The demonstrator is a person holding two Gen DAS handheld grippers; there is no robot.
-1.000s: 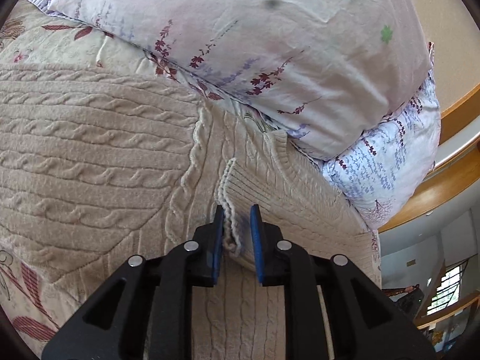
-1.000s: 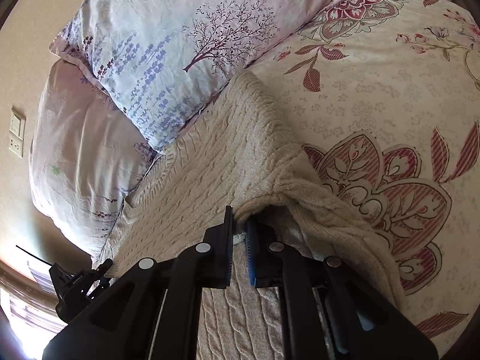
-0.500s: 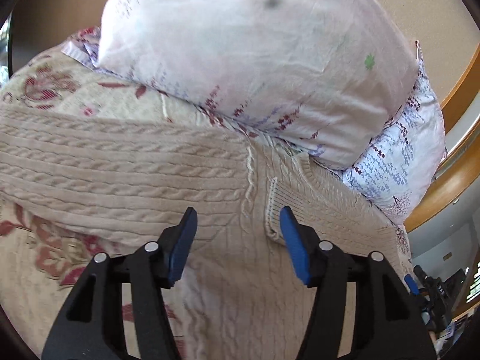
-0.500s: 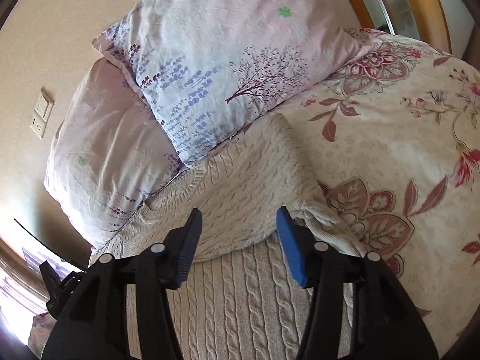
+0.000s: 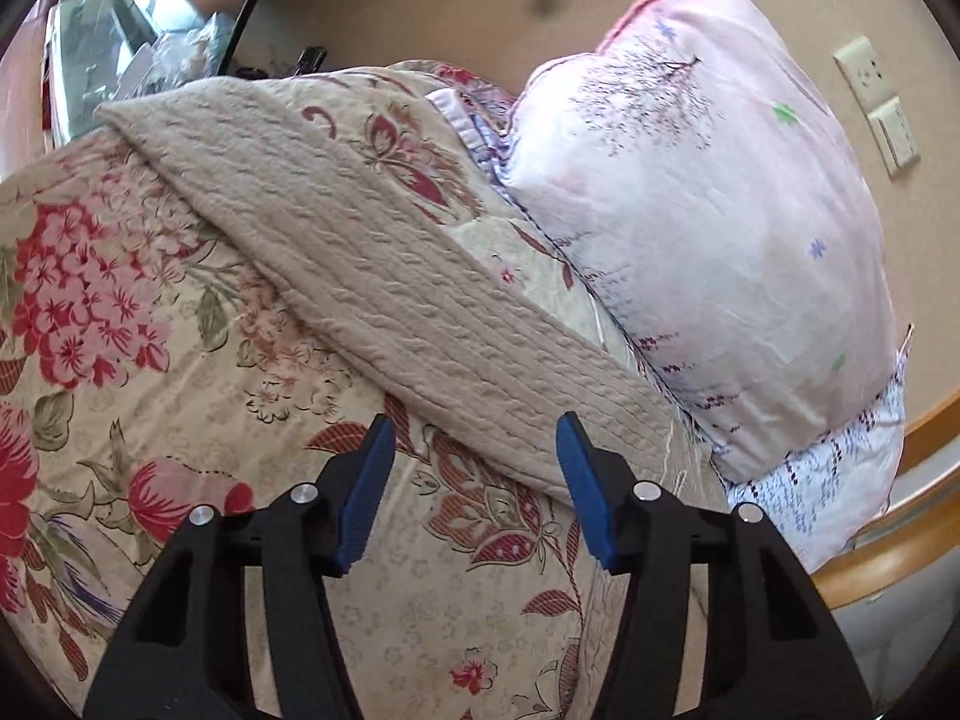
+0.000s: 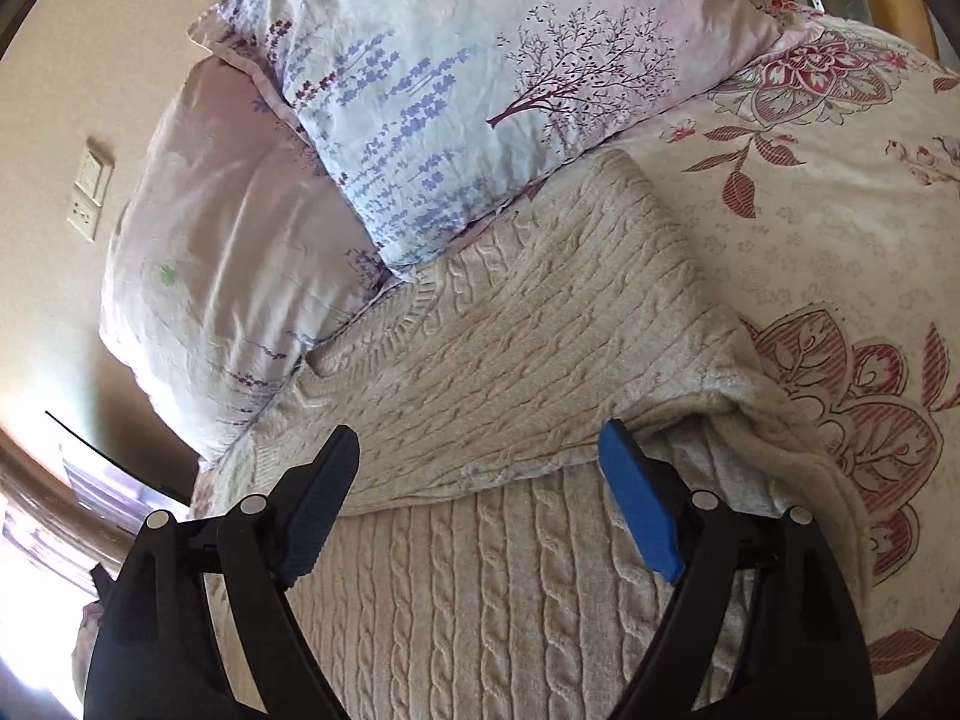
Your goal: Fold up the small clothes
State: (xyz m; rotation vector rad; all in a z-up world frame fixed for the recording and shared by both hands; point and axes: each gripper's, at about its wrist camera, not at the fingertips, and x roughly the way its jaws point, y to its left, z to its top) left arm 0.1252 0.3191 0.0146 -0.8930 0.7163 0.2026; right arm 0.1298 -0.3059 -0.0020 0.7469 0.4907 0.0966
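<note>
A beige cable-knit sweater (image 6: 540,330) lies on the floral bedspread (image 6: 810,210), one part folded over onto its body. My right gripper (image 6: 478,429) hovers just above the folded edge. Its jaws are opening wide, with nothing pinched between them. In the left wrist view a long band of the sweater (image 5: 390,276) runs slantwise from the upper left to the lower right. My left gripper (image 5: 475,420) hangs over the bedspread (image 5: 150,360) beside the band's lower edge. Its jaws are closing, and the blue pads (image 5: 366,492) touch no cloth.
A pink pillow (image 5: 720,210) and a lavender-print pillow (image 6: 480,60) lean against the wall right behind the sweater. Wall sockets (image 5: 882,96) sit above them. A wooden bed frame (image 5: 900,552) curves along the right edge. Cluttered furniture (image 5: 120,48) stands beyond the bed's far side.
Both grippers let go of the sweater and opened. The left one swung left, away from the collar, to over the bedspread by the band. The right one stayed over the fold.
</note>
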